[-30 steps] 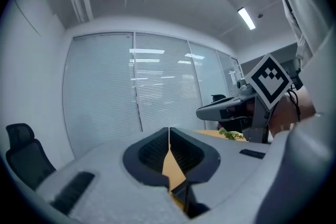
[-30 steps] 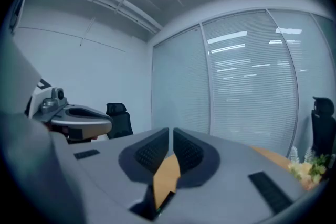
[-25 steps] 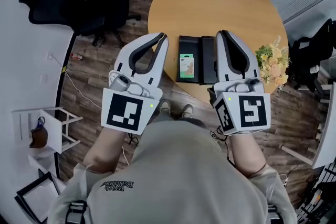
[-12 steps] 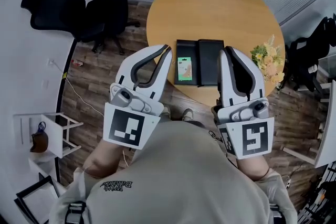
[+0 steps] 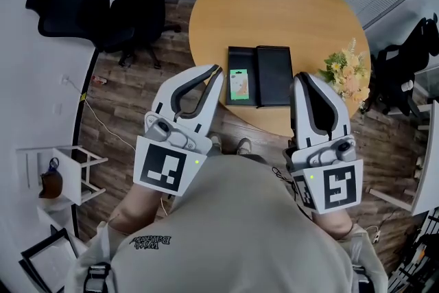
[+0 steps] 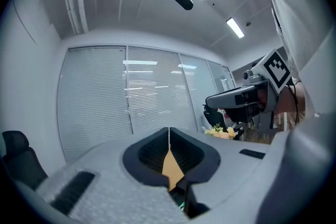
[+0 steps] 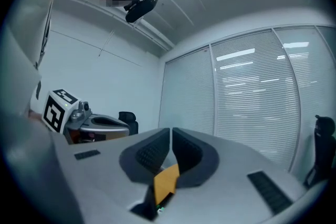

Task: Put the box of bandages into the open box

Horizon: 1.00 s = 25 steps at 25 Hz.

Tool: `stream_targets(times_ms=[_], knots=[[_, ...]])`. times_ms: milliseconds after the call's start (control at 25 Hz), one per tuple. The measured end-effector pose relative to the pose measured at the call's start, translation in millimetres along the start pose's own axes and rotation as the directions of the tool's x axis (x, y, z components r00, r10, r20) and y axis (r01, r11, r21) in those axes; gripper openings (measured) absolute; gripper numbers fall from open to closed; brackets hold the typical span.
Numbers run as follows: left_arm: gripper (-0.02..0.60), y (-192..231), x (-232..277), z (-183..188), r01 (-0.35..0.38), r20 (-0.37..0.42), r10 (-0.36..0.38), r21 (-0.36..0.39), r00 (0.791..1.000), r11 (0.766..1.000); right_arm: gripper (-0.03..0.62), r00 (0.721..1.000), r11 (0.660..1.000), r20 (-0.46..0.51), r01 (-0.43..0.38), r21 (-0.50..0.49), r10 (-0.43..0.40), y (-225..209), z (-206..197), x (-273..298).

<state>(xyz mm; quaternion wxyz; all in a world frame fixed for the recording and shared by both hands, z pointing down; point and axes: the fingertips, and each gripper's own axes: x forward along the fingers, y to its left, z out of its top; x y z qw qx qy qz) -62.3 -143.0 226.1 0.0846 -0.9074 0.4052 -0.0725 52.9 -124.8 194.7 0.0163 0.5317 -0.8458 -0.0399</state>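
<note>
You've pulled the left gripper point(image 5: 218, 71) and right gripper point(image 5: 300, 79) back to the near side, both closed and empty; the bandage box point(image 5: 239, 85) lies in the open box point(image 5: 233, 55); the task looks done.

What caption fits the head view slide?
Box of bandages in the open black box on the round table; left hand-held gripper and right hand-held gripper, both shut and empty, hover nearby.

Beige long-sleeved top point(image 5: 240, 216), dark lettering point(image 5: 152, 240); left gripper point(image 5: 218, 69), right gripper point(image 5: 300, 77) white, black-lined fingers point(image 5: 209, 96), square-marker cubes point(image 5: 163, 162).
</note>
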Motion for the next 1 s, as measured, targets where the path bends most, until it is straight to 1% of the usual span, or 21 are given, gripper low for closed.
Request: stream_targets(times_ms=[160, 360, 520, 840, 1000], knots=[[0.026, -2, -1, -6, -0.003, -0.014, 0.003, -0.002, 1.0, 1.0, 0.037, 1.0, 1.0, -0.019, -0.007, 0.0, 0.007, 2, -7, -4], [0.026, -5, -4, -7, 0.0, -0.005, 0.0, -0.048, 1.0, 0.999, 0.037, 1.0, 1.0, -0.023, -0.012, 0.002, 0.012, 5, -9, -6], [0.026, -7, -7, -7, 0.0, -0.015, -0.001, -0.03, 1.0, 1.0, 0.037, 0.999, 1.0, -0.029, -0.015, 0.016, 0.016, 8, -9, -8], [0.026, -6, -9, -11, 0.0, -0.027, -0.001, -0.024, 1.0, 1.0, 0.037, 1.0, 1.0, -0.028, -0.012, 0.015, 0.013, 9, -11, -8], [0.026, -5, -10, -12, -0.001, -0.026, 0.001, -0.023, 1.0, 1.0, 0.037, 0.999, 0.999, -0.029, -0.023, 0.036, 0.024, 12, -12, -6]])
